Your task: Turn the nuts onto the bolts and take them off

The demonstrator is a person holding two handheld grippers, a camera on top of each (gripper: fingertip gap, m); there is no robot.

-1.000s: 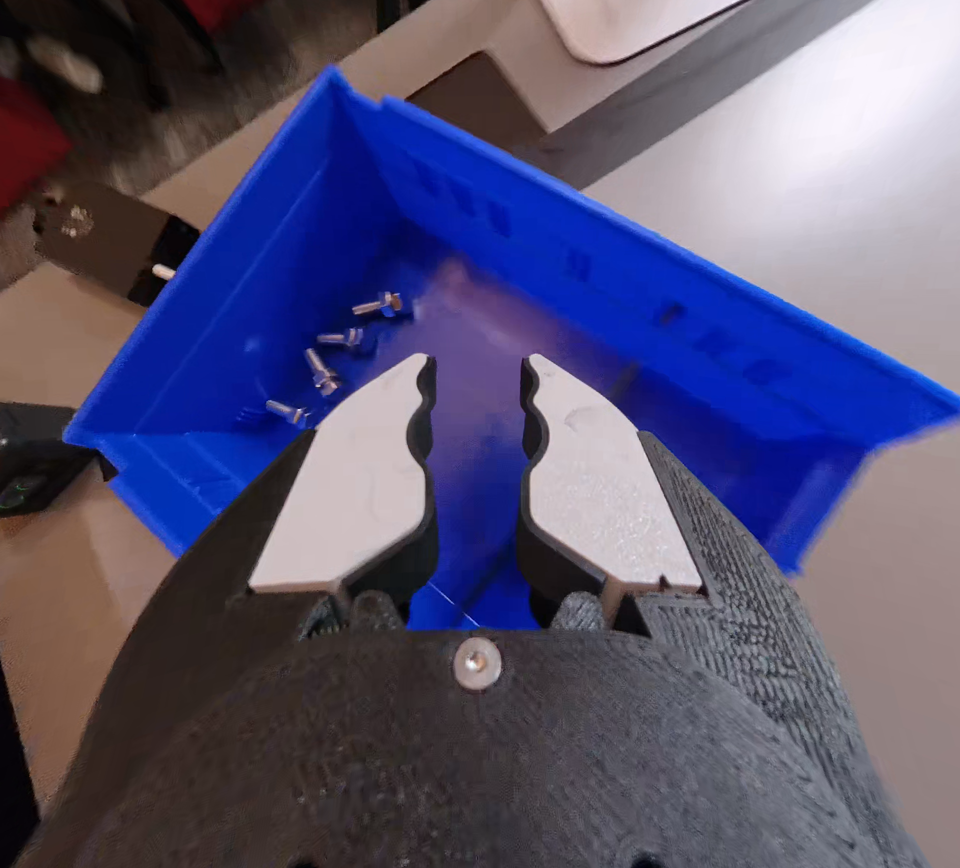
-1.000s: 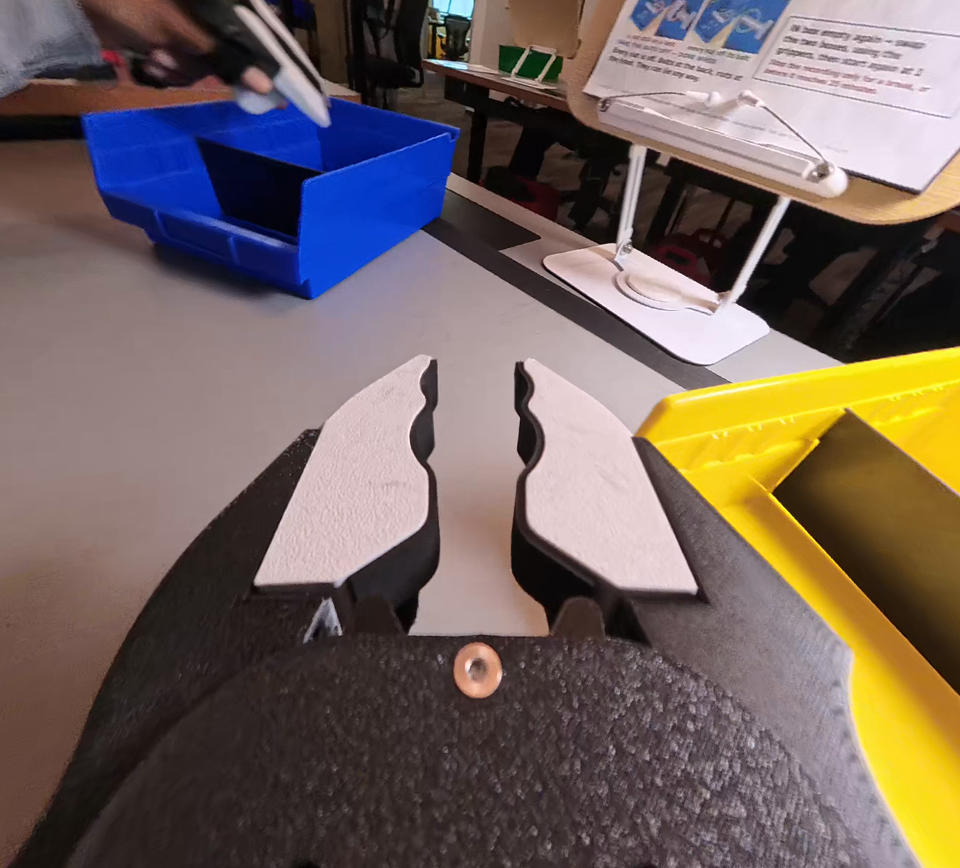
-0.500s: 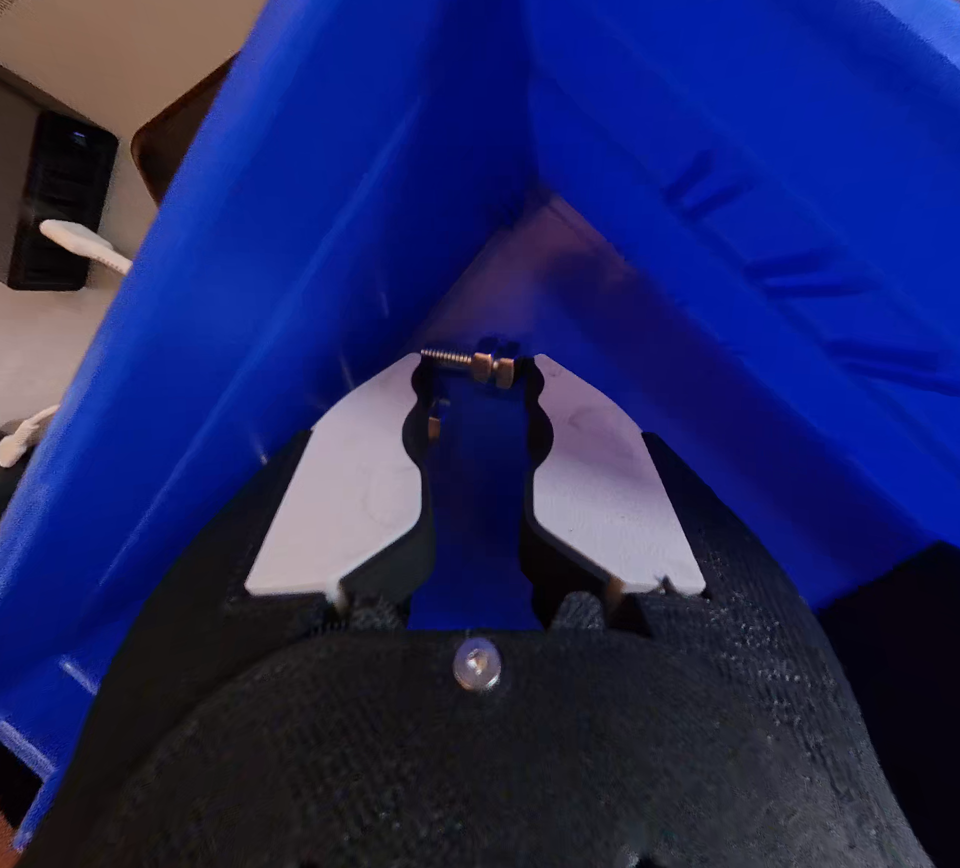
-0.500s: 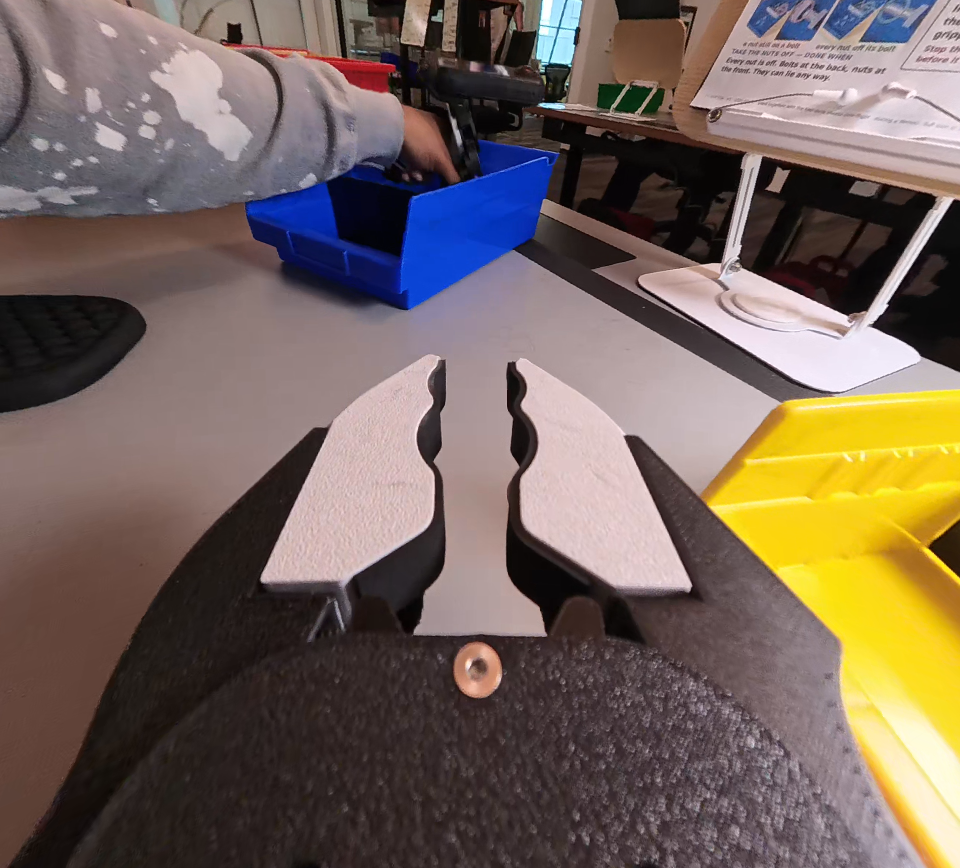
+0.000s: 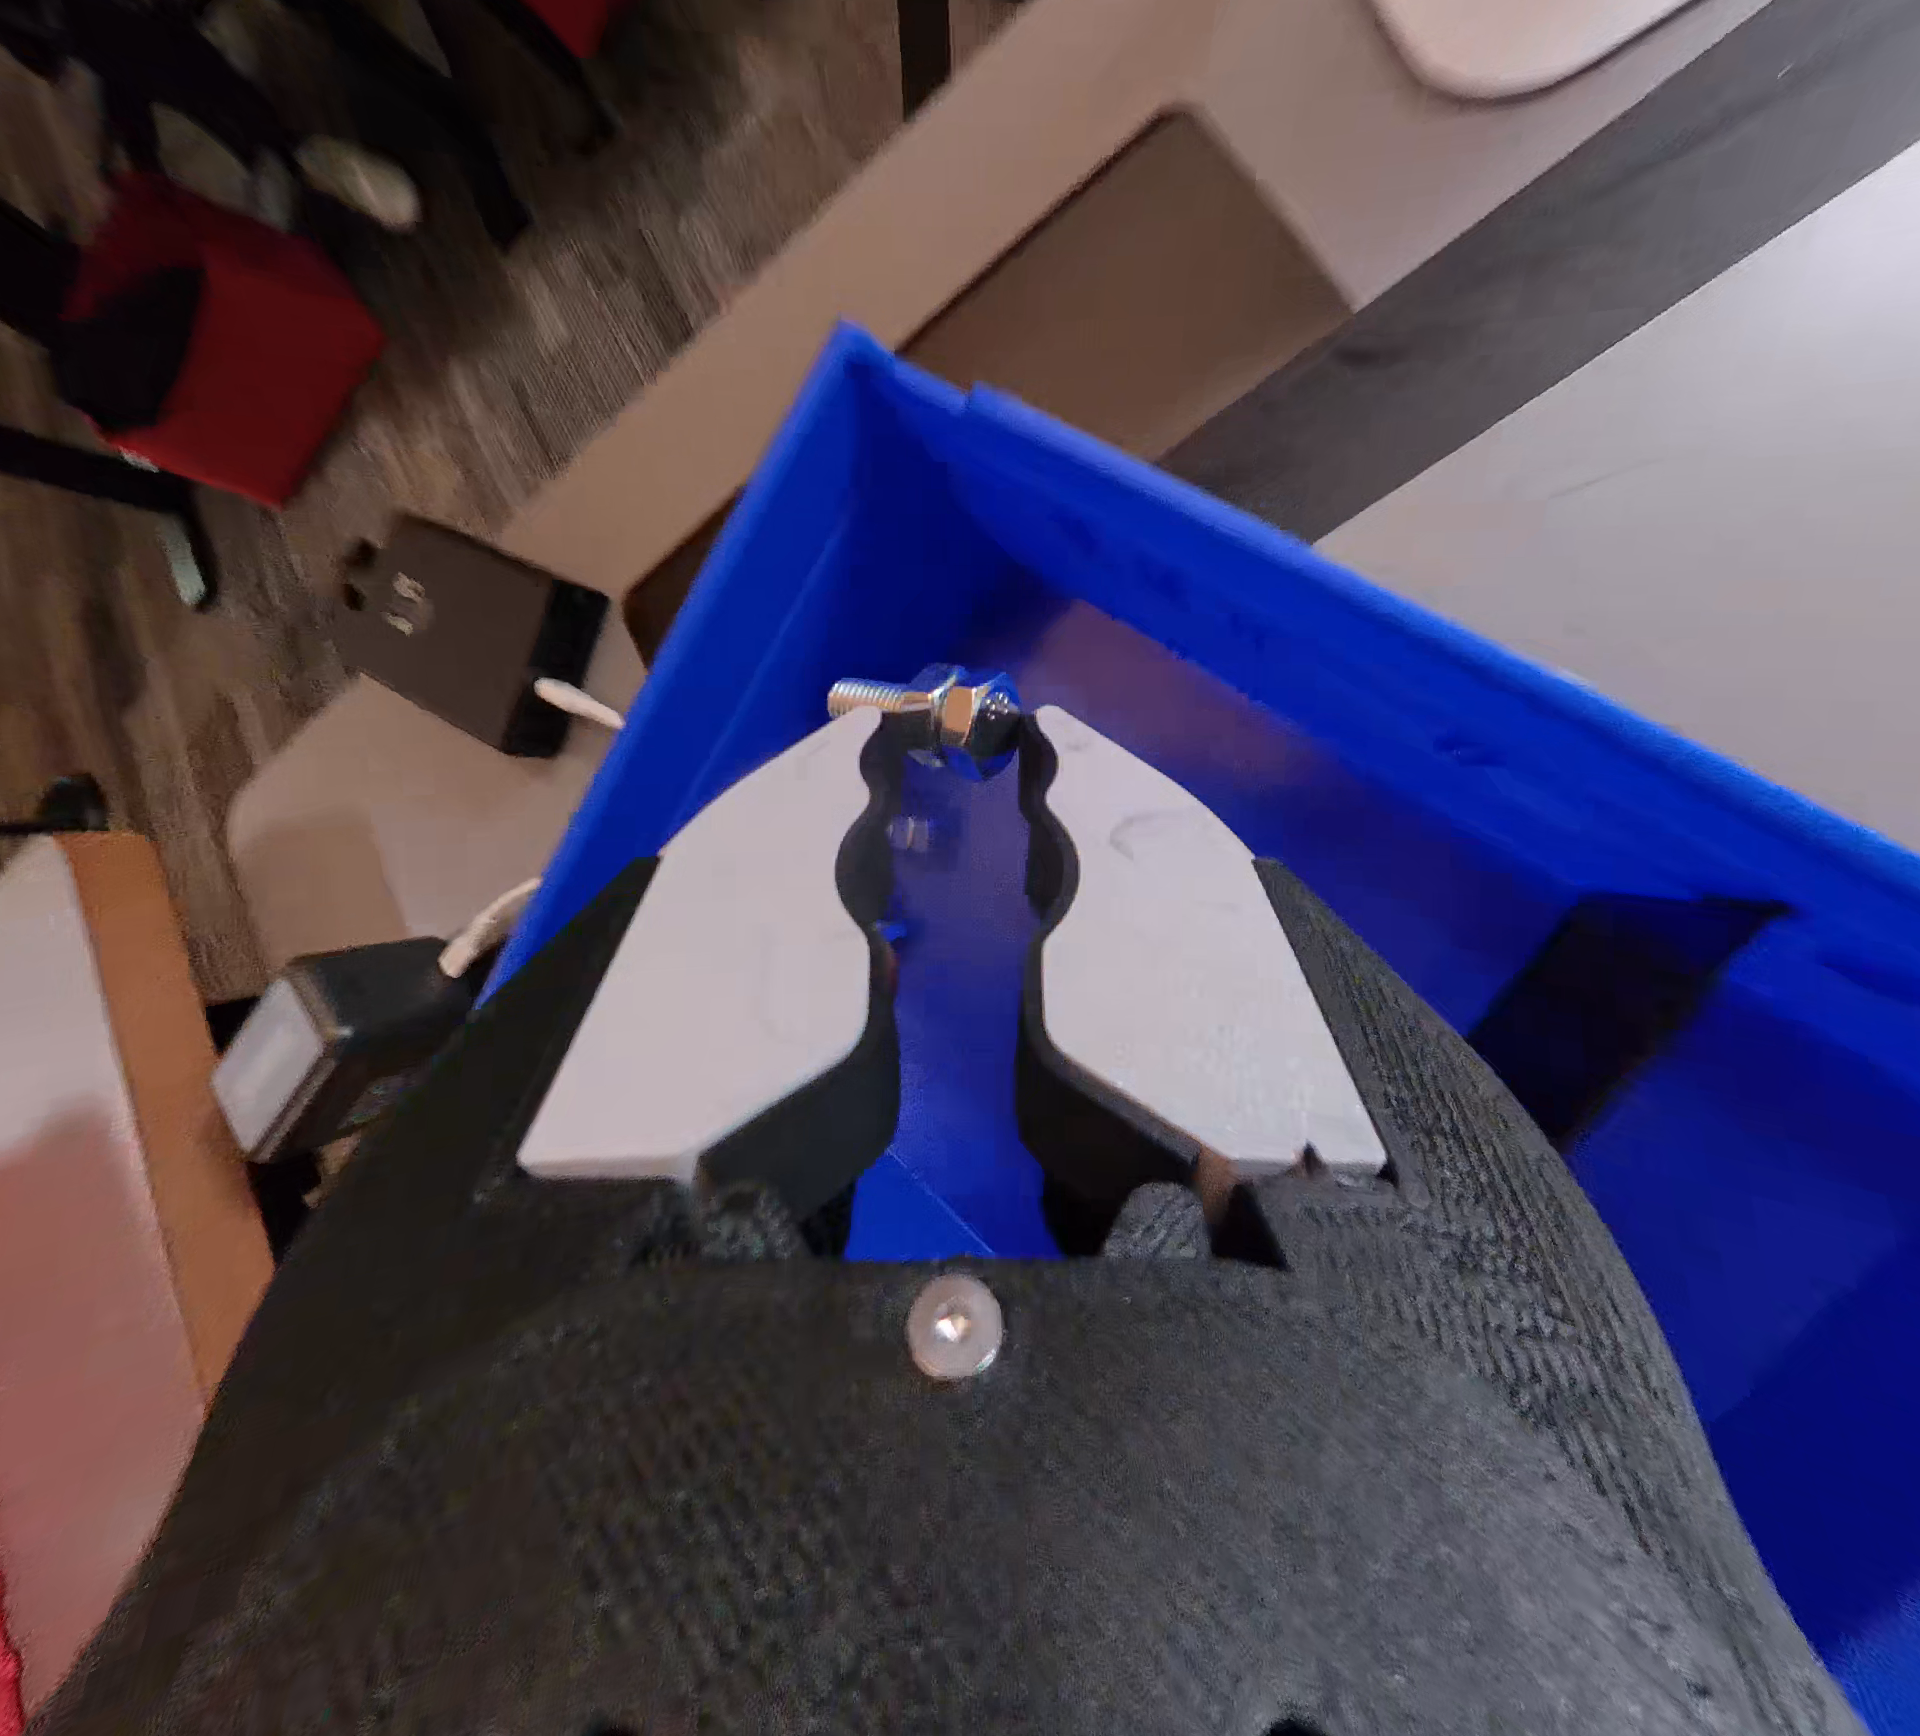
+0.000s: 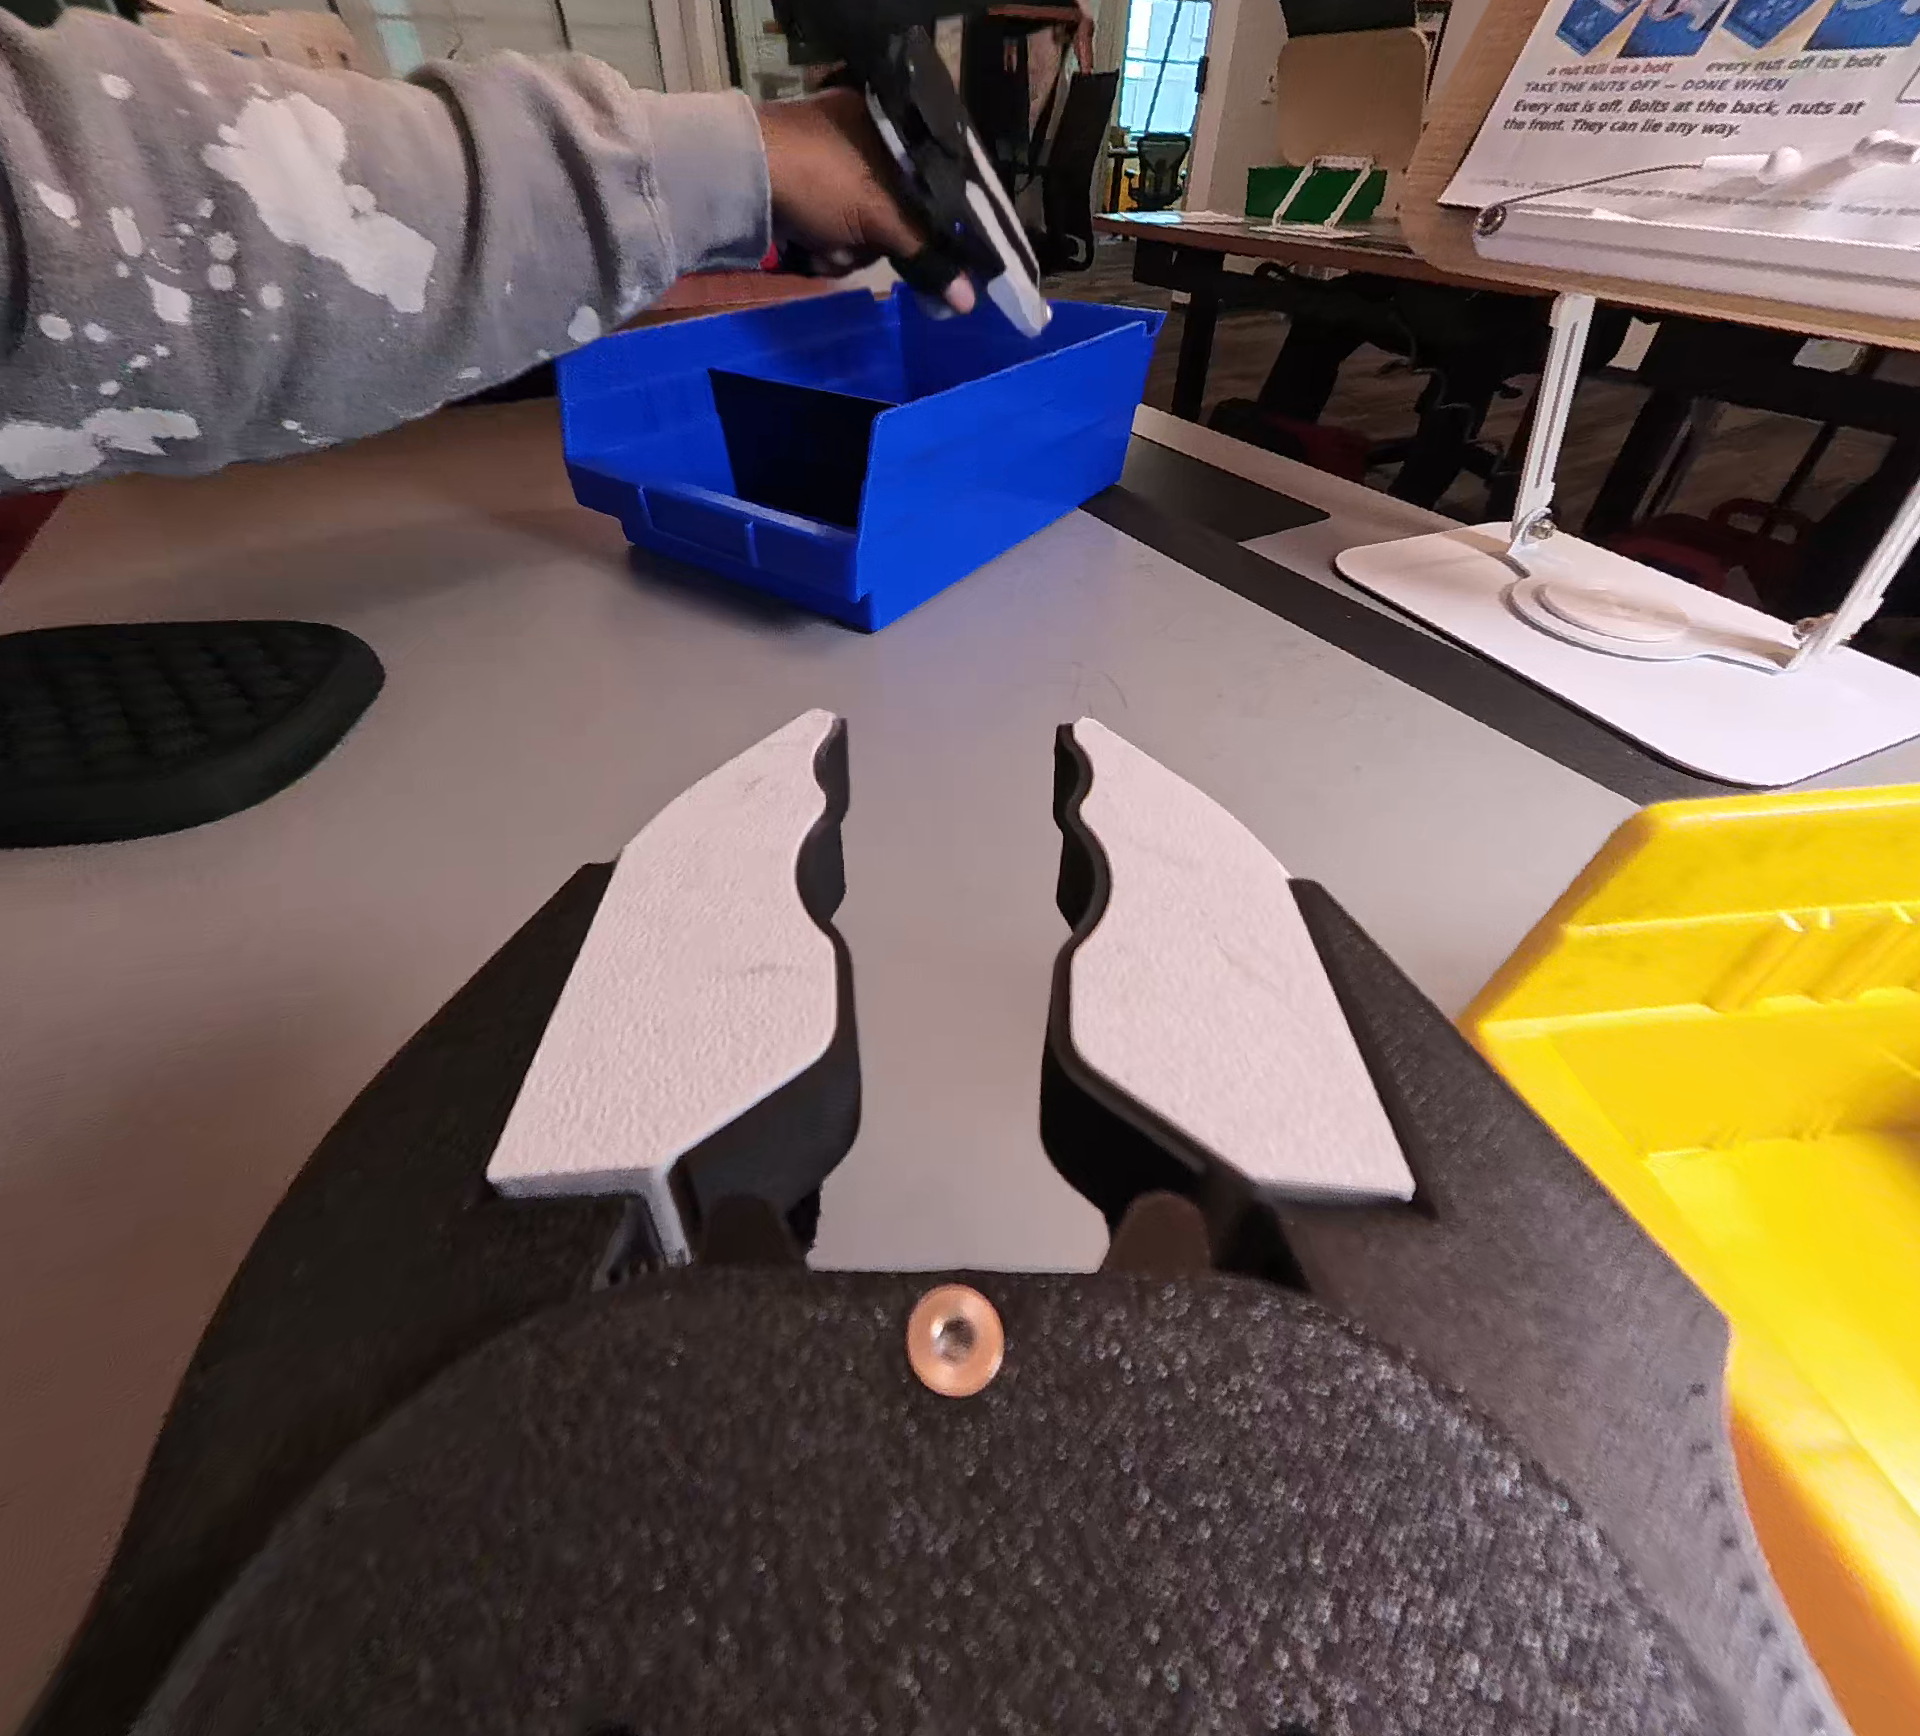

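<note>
My left gripper [image 5: 951,730] is shut on a silver bolt [image 5: 920,710] with a nut on it, gripped at the fingertips with its thread pointing left. It holds the bolt above the back corner of the blue bin [image 5: 1299,647]. Another small bolt [image 5: 912,836] lies on the bin floor between the fingers. In the right wrist view the left gripper [image 6: 1023,315] shows over the blue bin [image 6: 862,460], held by a hand in a grey sleeve [image 6: 312,232]. My right gripper [image 6: 948,736] is open and empty, low over the grey table [image 6: 520,751].
A yellow bin [image 6: 1714,1115] stands at the right, close to my right gripper. A white stand [image 6: 1662,647] holding an instruction sheet is at the back right. A black pad [image 6: 156,720] lies on the table at the left. The table's far edge runs behind the blue bin. The tips of one gripper are about 40 centimetres away from the tips of the other.
My left gripper went down into the blue bin, closed on a bolt with a nut, and has risen with it. My right gripper stayed open and shifted a little.
</note>
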